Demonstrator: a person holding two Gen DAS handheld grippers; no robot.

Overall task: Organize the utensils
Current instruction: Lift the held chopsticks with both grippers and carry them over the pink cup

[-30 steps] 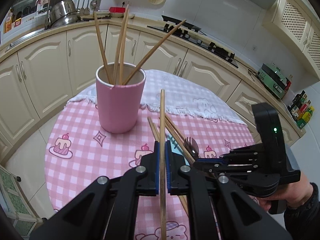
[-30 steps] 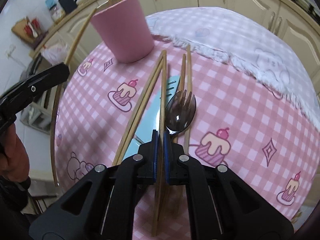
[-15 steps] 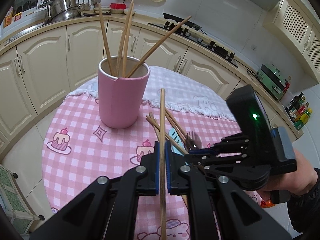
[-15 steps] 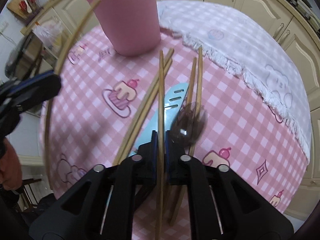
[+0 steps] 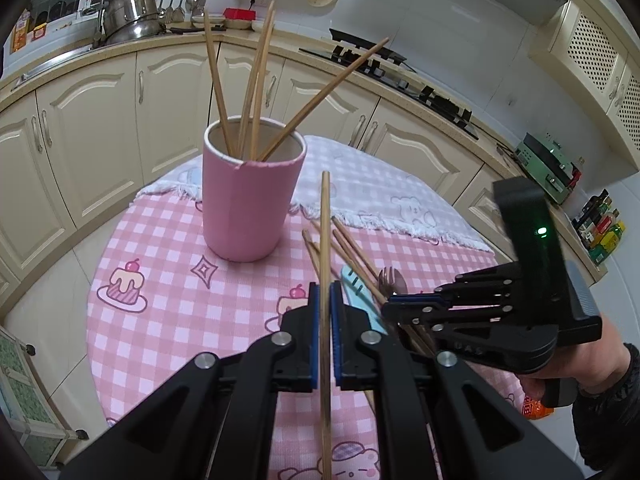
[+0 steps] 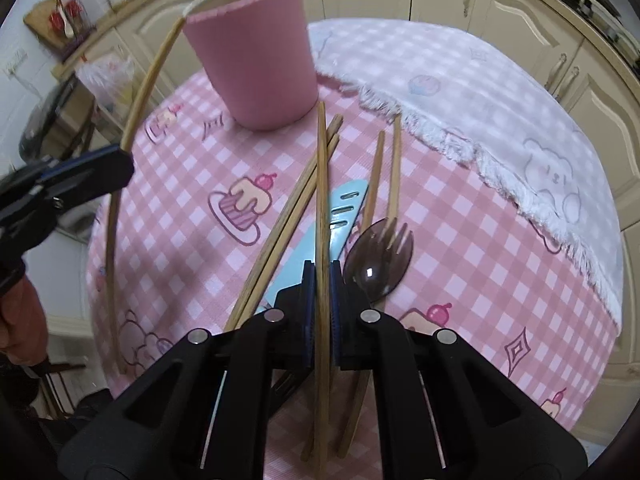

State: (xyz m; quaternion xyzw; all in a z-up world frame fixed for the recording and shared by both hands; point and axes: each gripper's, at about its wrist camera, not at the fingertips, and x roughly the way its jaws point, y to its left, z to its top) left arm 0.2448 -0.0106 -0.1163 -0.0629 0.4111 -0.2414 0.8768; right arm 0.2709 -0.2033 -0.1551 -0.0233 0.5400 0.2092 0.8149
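A pink cup [image 5: 250, 200] [image 6: 256, 68] stands on the checked tablecloth with several chopsticks [image 5: 256, 80] leaning in it. My left gripper [image 5: 325, 308] is shut on one wooden chopstick [image 5: 326, 232] that points at the cup. In the right wrist view the same left gripper [image 6: 100, 168] appears at the left edge. My right gripper [image 6: 322, 280] [image 5: 390, 308] is closing its jaws tight on another chopstick [image 6: 321, 184], held just above the pile. Loose chopsticks [image 6: 280, 232] [image 5: 348, 252], a light blue utensil [image 6: 340, 216] and a dark spork [image 6: 378, 264] lie under it.
A white fringed cloth [image 5: 384, 200] covers the far half of the round table [image 5: 168, 320]. Cream kitchen cabinets [image 5: 100, 128] and a counter with pots and a stove curve behind. A person's hand [image 5: 576, 368] grips the right gripper's handle.
The right gripper has shifted slightly toward the pink cup, keeping its chopstick between its jaws. The left gripper and its chopstick have held still.
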